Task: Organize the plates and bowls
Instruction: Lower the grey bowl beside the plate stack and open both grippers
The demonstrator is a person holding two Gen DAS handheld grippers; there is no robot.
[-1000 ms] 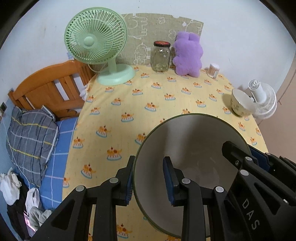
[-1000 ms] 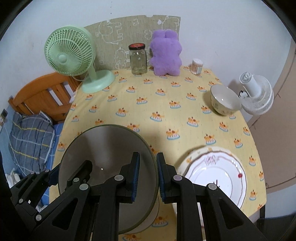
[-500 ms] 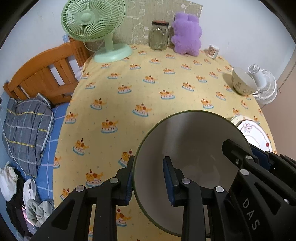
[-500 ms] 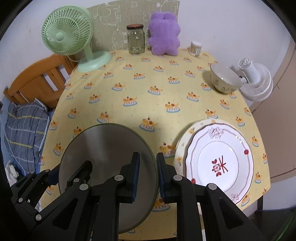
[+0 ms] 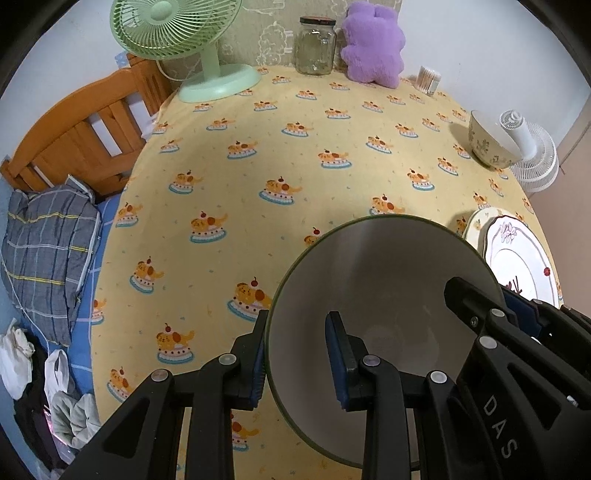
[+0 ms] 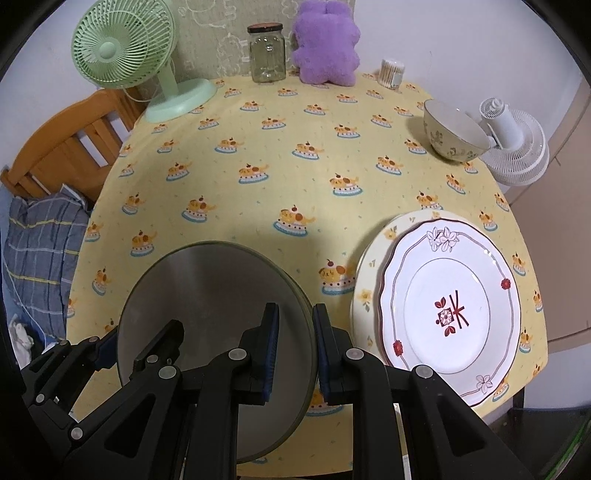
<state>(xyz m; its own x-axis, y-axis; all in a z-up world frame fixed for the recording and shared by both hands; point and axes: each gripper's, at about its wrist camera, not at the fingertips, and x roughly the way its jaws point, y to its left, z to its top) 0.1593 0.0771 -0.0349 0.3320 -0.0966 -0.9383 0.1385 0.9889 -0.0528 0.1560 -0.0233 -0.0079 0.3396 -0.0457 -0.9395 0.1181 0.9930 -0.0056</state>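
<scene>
Left wrist view is showing the left gripper (image 5: 297,356) clamping the rim of a grey bowl (image 5: 384,280) with a dark green edge, one blue pad (image 5: 338,360) sitting inside the wall and the other outside it. The bowl is filling the lower centre of the frame above the yellow tablecloth (image 5: 280,155), and the right gripper (image 5: 517,314) is pinching its opposite rim at lower right. Whether the bowl's base is touching the cloth is not visible. At the right edge a white floral plate (image 5: 524,258) is lying on a cream plate (image 5: 476,225). A patterned bowl (image 5: 487,140) is standing upright at upper right, just beside a white fan (image 5: 532,155). Along the top of the frame a green fan (image 5: 184,33), a glass jar (image 5: 316,46), a purple plush toy (image 5: 373,40) and a cotton swab tub (image 5: 428,78) are lining the far edge of the table. In the right wrist view the right gripper is closing tightly on the bowl's near rim at lower centre, the bowl is sitting at lower left of the frame, and the two stacked plates are lying just beside it at lower right, apart from it.
</scene>
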